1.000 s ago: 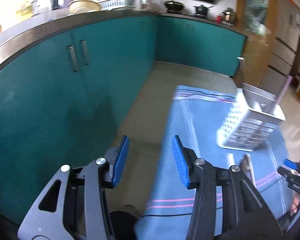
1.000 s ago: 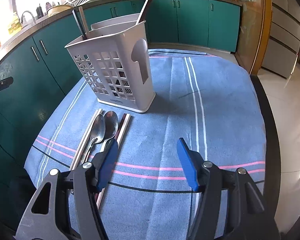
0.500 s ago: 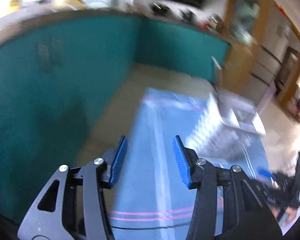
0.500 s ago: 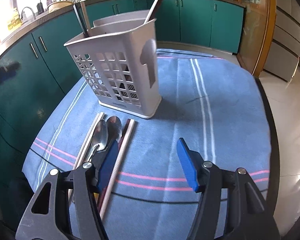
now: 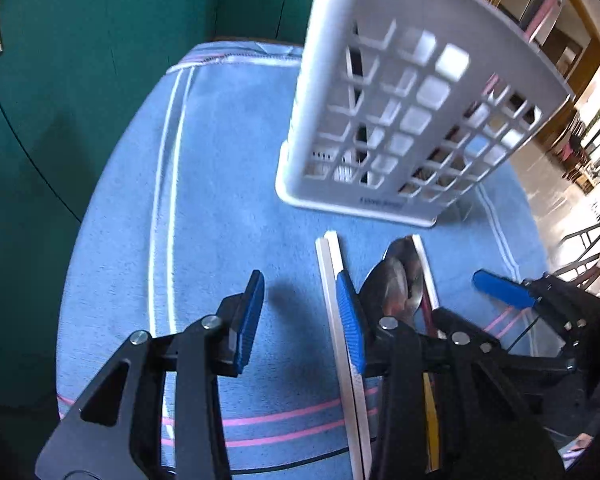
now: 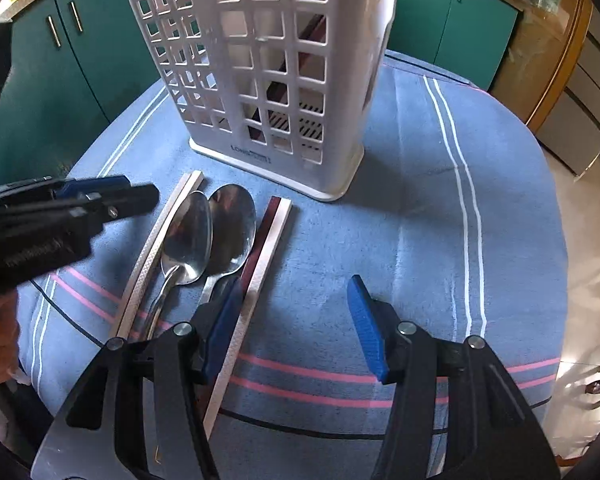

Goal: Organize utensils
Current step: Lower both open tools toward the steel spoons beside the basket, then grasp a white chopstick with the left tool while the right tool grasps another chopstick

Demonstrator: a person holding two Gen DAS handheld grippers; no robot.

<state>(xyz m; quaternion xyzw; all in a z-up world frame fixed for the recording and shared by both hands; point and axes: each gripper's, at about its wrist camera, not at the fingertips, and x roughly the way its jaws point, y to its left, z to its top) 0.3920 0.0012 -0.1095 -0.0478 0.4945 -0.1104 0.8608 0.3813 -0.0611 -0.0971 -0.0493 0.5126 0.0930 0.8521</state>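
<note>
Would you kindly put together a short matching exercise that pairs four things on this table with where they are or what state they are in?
Things:
1. utensil basket
2. two spoons
3. tablecloth
4. right gripper

Descriptions:
a. blue with white and pink stripes
b. standing upright, already holding some utensils
c. jaws apart, nothing between them
d. lying side by side between light sticks

Pairs: 1-b, 2-d, 3-a, 4-c

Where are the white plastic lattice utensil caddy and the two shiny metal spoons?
White plastic lattice utensil caddy [image 6: 268, 80]: right wrist view, on its front grid wall.
Two shiny metal spoons [image 6: 188, 236]: right wrist view, on the left spoon's bowl.
</note>
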